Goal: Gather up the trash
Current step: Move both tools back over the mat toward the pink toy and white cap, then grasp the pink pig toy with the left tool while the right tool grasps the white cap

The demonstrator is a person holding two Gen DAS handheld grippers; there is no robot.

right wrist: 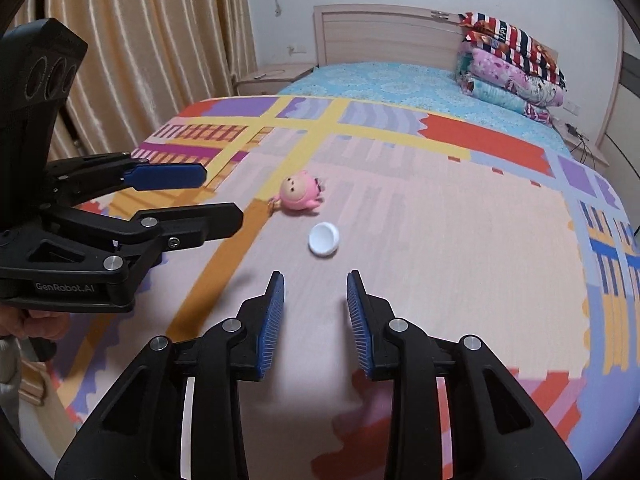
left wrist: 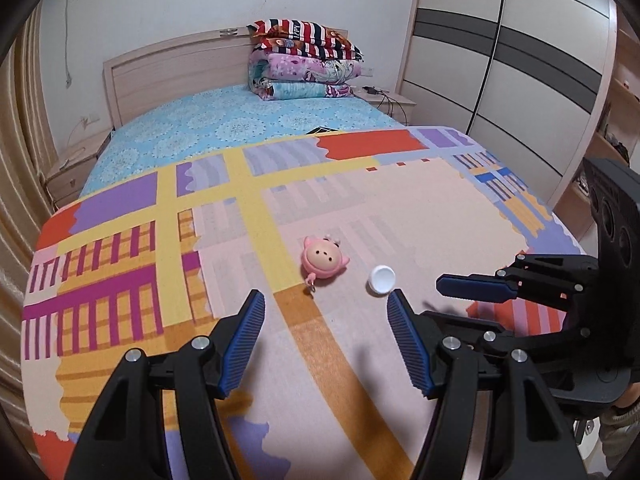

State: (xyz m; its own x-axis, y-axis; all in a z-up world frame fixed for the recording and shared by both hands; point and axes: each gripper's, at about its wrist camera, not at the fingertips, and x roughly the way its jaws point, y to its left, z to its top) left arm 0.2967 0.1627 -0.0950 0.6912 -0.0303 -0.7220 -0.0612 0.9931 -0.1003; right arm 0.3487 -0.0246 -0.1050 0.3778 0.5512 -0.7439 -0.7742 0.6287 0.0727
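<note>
Cap is lying open side up on the mat, just beside the pink toy; being the only likely trash, it is sitting dead ahead of the right gripper, jaws apart and empty. Left gripper is hovering alongside, jaws wide, empty too.

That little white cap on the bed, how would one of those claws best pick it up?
Grip the white cap across its round rim, one finger on each side, coming down from above. It lies open side up on the flat blanket, apart from the pink toy. The right claw is open, just short of it.
</note>
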